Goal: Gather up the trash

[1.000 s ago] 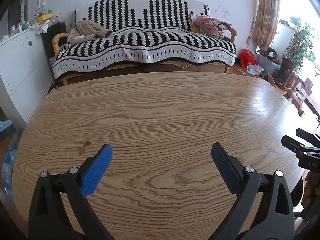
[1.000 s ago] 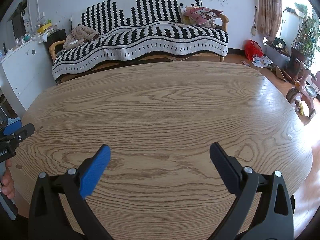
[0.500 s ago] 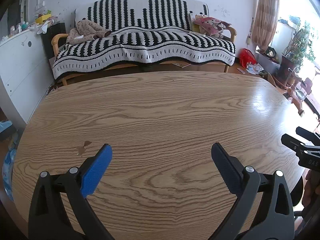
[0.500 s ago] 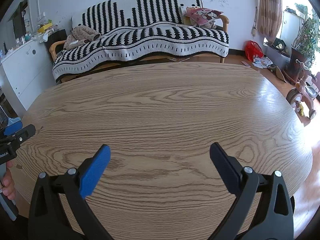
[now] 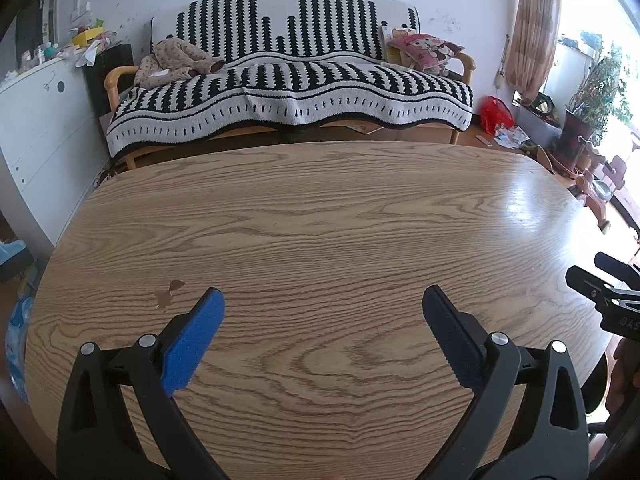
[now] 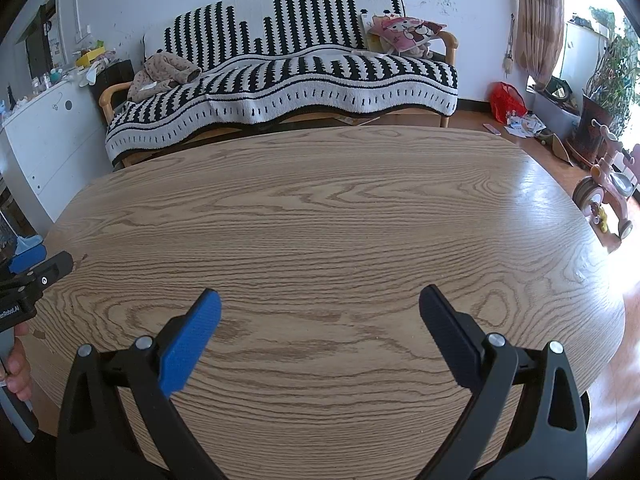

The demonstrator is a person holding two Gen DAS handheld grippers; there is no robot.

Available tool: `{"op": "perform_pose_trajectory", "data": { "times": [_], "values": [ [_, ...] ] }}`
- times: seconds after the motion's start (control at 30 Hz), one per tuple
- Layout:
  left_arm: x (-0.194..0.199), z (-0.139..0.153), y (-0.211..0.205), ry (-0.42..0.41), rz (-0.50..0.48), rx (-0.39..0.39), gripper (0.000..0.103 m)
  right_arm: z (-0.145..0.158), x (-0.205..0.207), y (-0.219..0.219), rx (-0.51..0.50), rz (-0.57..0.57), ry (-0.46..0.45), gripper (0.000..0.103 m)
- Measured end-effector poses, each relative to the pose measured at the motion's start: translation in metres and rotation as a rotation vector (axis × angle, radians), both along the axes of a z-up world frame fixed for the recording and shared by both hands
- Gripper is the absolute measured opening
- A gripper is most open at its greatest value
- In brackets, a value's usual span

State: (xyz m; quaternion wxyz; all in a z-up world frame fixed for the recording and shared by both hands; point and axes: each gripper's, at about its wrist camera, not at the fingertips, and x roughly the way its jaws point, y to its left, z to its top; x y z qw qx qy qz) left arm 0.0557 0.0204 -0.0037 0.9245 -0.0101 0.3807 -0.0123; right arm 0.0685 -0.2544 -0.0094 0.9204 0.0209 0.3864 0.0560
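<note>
My left gripper (image 5: 322, 300) hangs open over the near part of a wooden table (image 5: 320, 208), nothing between its blue pads. My right gripper (image 6: 320, 300) is open too, over the same table (image 6: 320, 200), and holds nothing. No trash lies on the tabletop in either view; only a small brown stain (image 5: 168, 294) marks it near the left gripper's left finger. The tip of the right gripper (image 5: 604, 284) shows at the right edge of the left wrist view, and the left gripper (image 6: 32, 276) with a hand shows at the left edge of the right wrist view.
A sofa (image 5: 288, 88) under a black-and-white blanket stands behind the table. A white cabinet (image 5: 36, 120) is at the left. A red bag (image 6: 507, 101), scattered papers (image 6: 522, 125), potted plants (image 6: 600, 96) and a toy tricycle (image 6: 608, 192) crowd the floor at the right.
</note>
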Motion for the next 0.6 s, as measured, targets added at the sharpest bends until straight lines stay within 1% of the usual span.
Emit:
{"op": "perform_pose_trajectory", "data": {
  "times": [0.6],
  "values": [
    [0.0004, -0.0015, 0.0030, -0.001, 0.011, 0.003, 0.096, 0.0024, 0.0014, 0.0028, -0.001, 0.003, -0.001, 0.096]
  ]
}}
